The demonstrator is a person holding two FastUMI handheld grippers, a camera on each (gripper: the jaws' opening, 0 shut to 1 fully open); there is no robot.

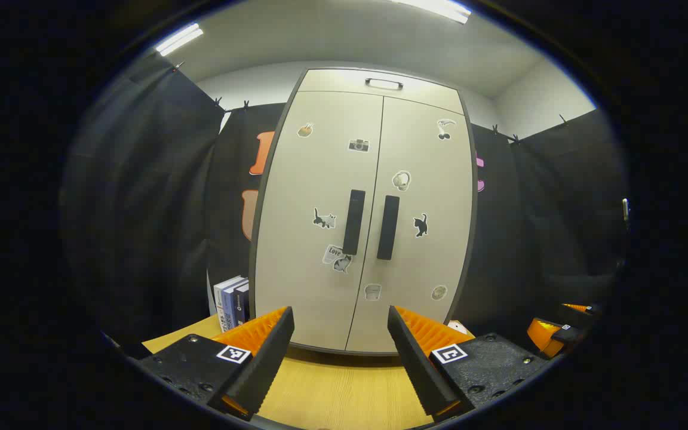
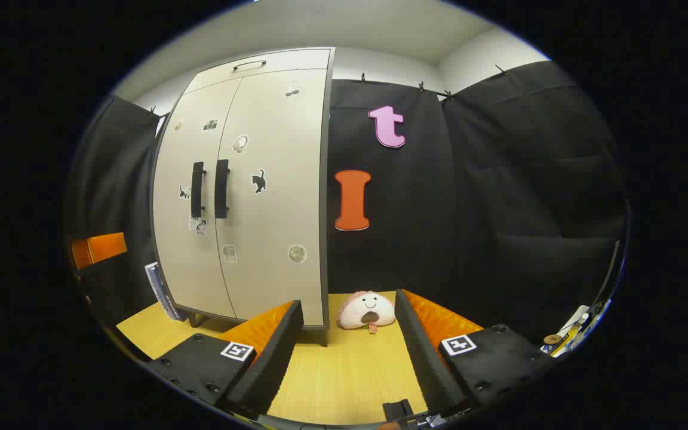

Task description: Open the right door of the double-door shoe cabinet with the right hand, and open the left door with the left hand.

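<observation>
The shoe cabinet (image 1: 363,215) stands upright on the wooden counter (image 1: 344,388) with both doors closed, straight ahead in the left gripper view and toward the left in the right gripper view. The left door (image 1: 320,179) and the right door (image 1: 427,179) meet at a thin centre seam, and two dark vertical handles sit just beside that seam: the left handle (image 1: 353,222) and the right handle (image 1: 388,227). Small stickers dot both door fronts, among them a black cat (image 1: 420,225) on the right door. The left gripper (image 1: 340,352) hangs in front of the cabinet's lower edge, well apart from the handles, its fingers spread wide with nothing between them. The right gripper (image 2: 349,346) is off to the cabinet's right side, also with fingers spread and empty; between them lies bare counter, and farther back a small plush toy (image 2: 366,310) rests against the dark booth wall just beside the cabinet's right corner. A few books (image 1: 232,301) stand at the cabinet's left side.
</observation>
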